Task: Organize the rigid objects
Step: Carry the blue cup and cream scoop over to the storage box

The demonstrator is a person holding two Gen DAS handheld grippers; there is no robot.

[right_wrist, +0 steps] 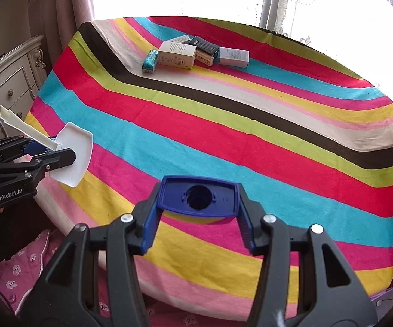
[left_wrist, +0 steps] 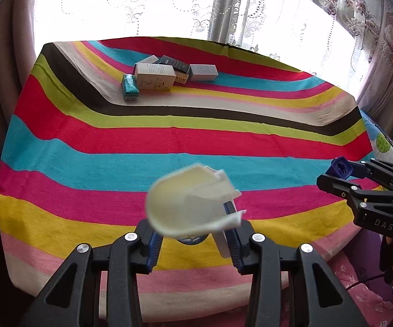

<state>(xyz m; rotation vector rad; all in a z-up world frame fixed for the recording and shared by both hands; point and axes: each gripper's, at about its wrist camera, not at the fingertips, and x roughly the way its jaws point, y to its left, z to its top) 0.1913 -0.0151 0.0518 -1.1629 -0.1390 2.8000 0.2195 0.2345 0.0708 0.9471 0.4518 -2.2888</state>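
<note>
Over the striped table [right_wrist: 223, 141] my left hand-held gripper [left_wrist: 193, 241] clamped a white scoop [left_wrist: 191, 204], the right hand-held gripper [right_wrist: 196, 218] a blue lid [right_wrist: 199, 197]; next, I judged, setting both by the boxes [right_wrist: 193, 53].

cloth [left_wrist: 169, 141]: woven, matt | scoop [left_wrist: 188, 207]: smooth white plastic | cap [right_wrist: 199, 197]: matt blue plastic

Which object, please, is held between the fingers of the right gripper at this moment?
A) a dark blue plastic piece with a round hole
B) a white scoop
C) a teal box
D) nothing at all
A: the right gripper is clamped on the dark blue plastic piece with a round hole, while the white scoop sits in the left gripper.
</note>
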